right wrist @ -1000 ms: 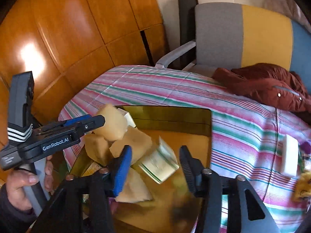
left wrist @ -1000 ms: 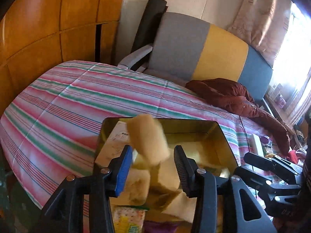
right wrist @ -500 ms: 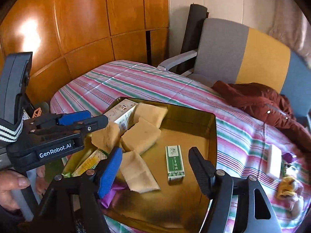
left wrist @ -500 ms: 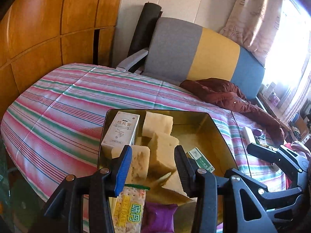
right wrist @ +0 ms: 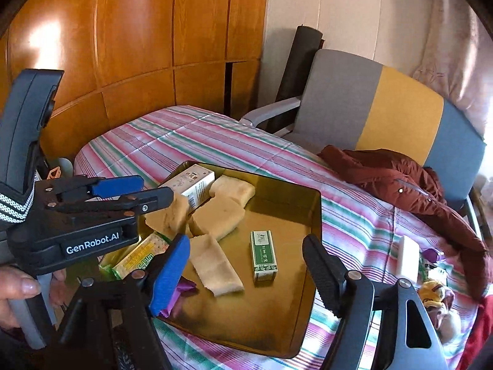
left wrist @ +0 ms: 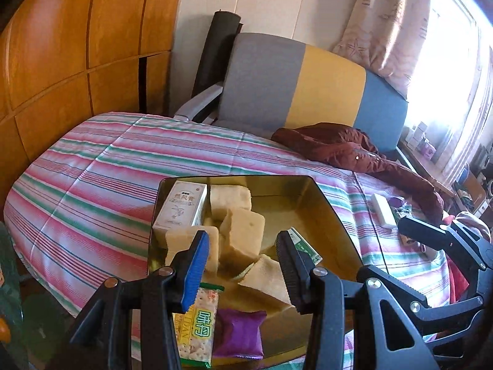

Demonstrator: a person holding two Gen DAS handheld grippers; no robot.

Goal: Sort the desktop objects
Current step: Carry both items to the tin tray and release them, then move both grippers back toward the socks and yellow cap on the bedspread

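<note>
Far left in the right wrist view there's a person's hand [right wrist: 18, 289] wrapped around the handle of the left gripper [right wrist: 154, 189], which hovers over the left edge of the shiny gold metal tray [right wrist: 289, 323]. Its jaws are parted with nothing between them, so it's released.

Moving right, the tray sits on a pink, green and white striped tablecloth [right wrist: 191, 135]. Along the tray's left side: a yellow cracker packet [right wrist: 138, 257], a purple wrapper [left wrist: 238, 334], a white printed carton [right wrist: 192, 185] at the far corner, and a loose pile of pale yellow sponge blocks [right wrist: 217, 215].

Right of that pile, a small green and white box [right wrist: 262, 254] lies flat on bare tray floor. The right gripper [right wrist: 246, 265] hangs above it, jaws opening, pads clear of the box, gripping nothing.

Further right, off the tray, a white rectangular block [right wrist: 408, 259] lies on the cloth beside a dark red jacket [right wrist: 400, 178].
</note>
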